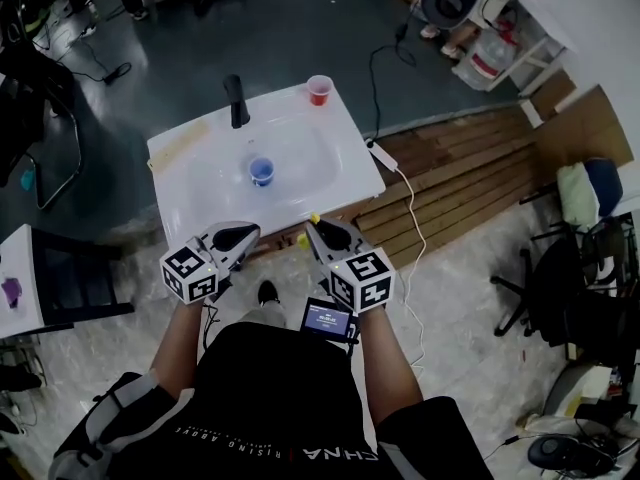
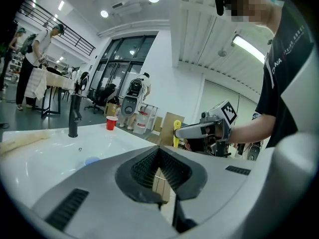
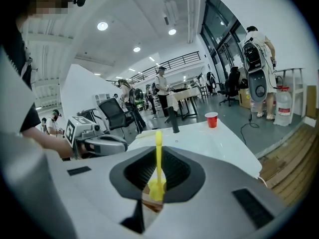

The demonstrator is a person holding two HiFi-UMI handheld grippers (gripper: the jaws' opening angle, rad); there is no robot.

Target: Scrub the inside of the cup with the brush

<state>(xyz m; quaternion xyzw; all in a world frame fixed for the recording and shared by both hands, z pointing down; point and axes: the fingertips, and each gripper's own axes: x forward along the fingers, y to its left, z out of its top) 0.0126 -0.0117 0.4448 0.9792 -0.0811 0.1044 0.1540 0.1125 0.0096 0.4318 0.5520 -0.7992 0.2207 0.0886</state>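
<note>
L gripper (image 1: 238, 235) jaws fully shut, empty. R gripper (image 1: 318, 228) jaws clamped on yellow brush (image 3: 158, 158), its lower end hidden btwn pads. Blue cup (image 1: 261, 171) upright in sink basin (image 1: 305, 153) of white surface (image 1: 180, 158), apart from both; its inside too small to read.

In the head view the surface (image 1: 190, 163) fills the upper middle of the frame, with a basin (image 1: 300, 158) sunk in its middle. The faucet (image 1: 236, 101) stands at the surface's far edge, left of centre. One cup (image 1: 261, 171) sits in the basin, just below the faucet in the frame, and a second cup (image 1: 320, 89) stands on the upper right corner. The left gripper (image 1: 235, 236) and right gripper (image 1: 318, 230) lie side by side just below the surface's near edge. The brush (image 1: 314, 218) stands between the right gripper's jaws. A power strip (image 1: 383, 156) lies on the floor right of the surface.
</note>
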